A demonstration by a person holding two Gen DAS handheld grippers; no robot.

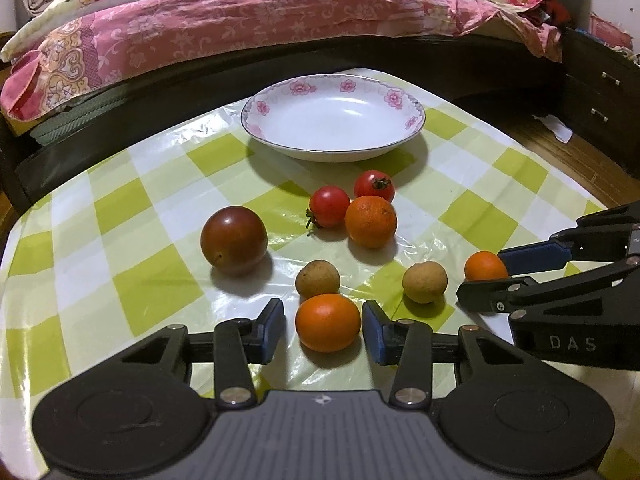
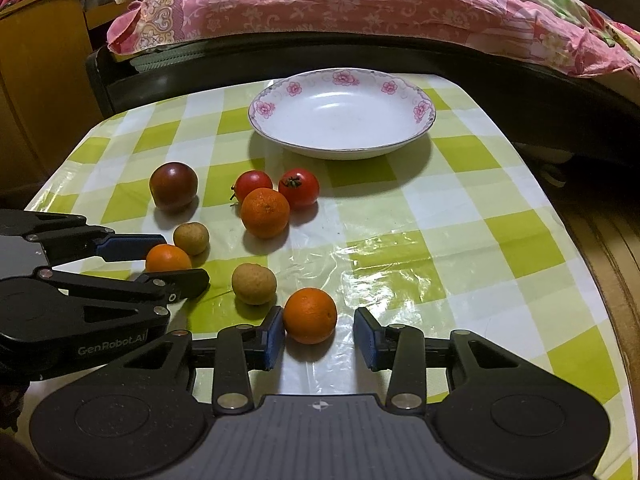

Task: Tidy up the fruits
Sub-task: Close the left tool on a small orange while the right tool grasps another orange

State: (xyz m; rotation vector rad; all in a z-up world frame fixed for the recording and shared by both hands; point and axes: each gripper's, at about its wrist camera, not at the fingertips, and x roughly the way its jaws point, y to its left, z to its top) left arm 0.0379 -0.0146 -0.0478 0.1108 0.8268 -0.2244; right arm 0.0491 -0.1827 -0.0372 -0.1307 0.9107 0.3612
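A white flowered plate [image 1: 394, 98] [image 2: 422, 110] stands empty at the table's far side. Loose fruit lies in front of it: a dark plum [image 1: 234, 240], two red tomatoes [image 1: 330, 206], an orange [image 1: 371, 222] and two brown longans [image 1: 318, 279]. My left gripper [image 1: 324, 330] is open with a small orange [image 1: 328, 323] [image 2: 168, 259] between its pads, small gaps on both sides. My right gripper [image 2: 316, 334] is open around another orange [image 2: 310, 315] [image 1: 485, 266]; the left pad is at the fruit, the right pad stands apart.
The table has a green and white checked plastic cover [image 1: 132, 248]. A bed with a pink quilt [image 1: 240, 20] runs along the far side. A dark drawer cabinet [image 1: 600, 96] stands at the right, above a wooden floor.
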